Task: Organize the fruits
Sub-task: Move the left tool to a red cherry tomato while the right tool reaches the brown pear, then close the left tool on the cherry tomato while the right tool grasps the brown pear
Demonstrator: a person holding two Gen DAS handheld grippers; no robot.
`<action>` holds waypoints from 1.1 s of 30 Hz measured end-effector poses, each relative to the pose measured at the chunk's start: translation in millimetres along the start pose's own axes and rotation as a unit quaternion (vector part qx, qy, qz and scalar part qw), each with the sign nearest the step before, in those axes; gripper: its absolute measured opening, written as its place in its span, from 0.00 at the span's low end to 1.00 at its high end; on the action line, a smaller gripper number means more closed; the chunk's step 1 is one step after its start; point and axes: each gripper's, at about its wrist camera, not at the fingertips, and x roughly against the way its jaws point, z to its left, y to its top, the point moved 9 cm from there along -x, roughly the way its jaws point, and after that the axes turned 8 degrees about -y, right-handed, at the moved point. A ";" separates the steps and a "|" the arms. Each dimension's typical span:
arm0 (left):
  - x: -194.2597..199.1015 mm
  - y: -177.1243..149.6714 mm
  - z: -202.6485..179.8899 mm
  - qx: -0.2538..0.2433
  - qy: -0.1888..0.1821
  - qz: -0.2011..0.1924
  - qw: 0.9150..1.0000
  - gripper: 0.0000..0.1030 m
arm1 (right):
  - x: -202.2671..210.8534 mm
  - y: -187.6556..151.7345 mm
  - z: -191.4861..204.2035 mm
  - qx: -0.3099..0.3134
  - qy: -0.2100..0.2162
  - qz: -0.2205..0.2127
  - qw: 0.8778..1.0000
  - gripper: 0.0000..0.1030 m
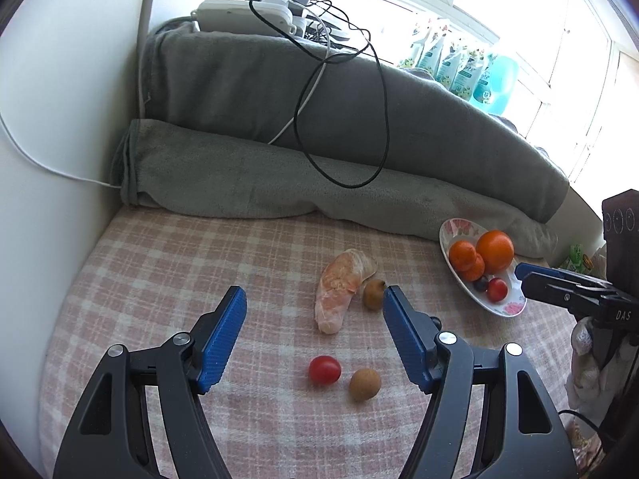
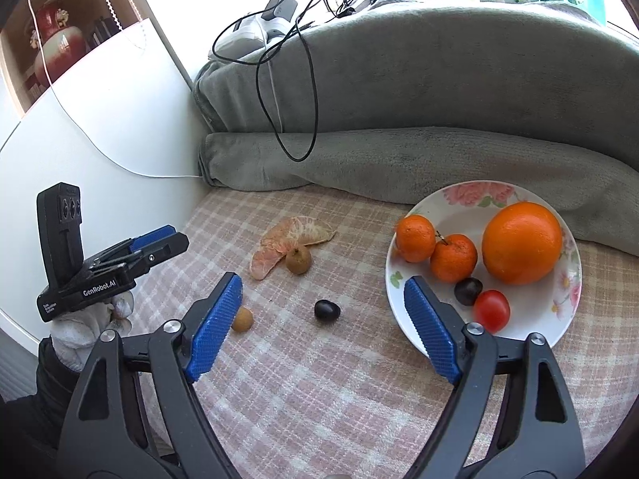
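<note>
Right wrist view: dark grape (image 2: 327,309) lies between the open hand-held gripper (image 2: 323,303) fingers.

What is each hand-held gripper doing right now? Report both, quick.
Left hand-held gripper: open, holding nothing.
Right hand-held gripper: open, holding nothing.

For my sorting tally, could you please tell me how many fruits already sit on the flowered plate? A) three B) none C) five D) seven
C: the plate holds one large orange, two mandarins, a dark grape and a red tomato.
</note>
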 end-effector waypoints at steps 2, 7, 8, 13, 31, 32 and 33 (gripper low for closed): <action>0.4 -7.8 1.7 0.003 -0.003 0.004 1.000 0.63 | -5.7 0.2 6.7 0.009 0.001 0.003 1.000 0.76; -2.3 -28.5 4.5 0.005 -0.006 0.021 1.000 0.52 | -21.8 -0.9 23.2 0.034 0.003 0.017 0.999 0.63; -3.2 -31.6 4.8 0.006 -0.008 0.025 1.000 0.49 | -24.9 -0.8 25.9 0.038 0.002 0.019 0.999 0.62; -11.4 -41.5 7.8 0.009 -0.017 0.038 0.999 0.38 | -43.6 -1.0 36.1 0.048 0.004 0.033 0.998 0.54; -42.8 -56.0 10.2 0.003 -0.029 0.075 0.997 0.30 | -104.9 -3.5 53.0 0.096 -0.028 0.076 0.992 0.42; -43.7 -56.7 10.4 0.003 -0.029 0.077 0.997 0.30 | -107.7 -3.7 52.4 0.097 -0.031 0.078 0.992 0.42; -44.3 -57.0 10.9 0.004 -0.028 0.077 0.997 0.30 | -110.6 -3.3 51.6 0.098 -0.035 0.079 0.991 0.42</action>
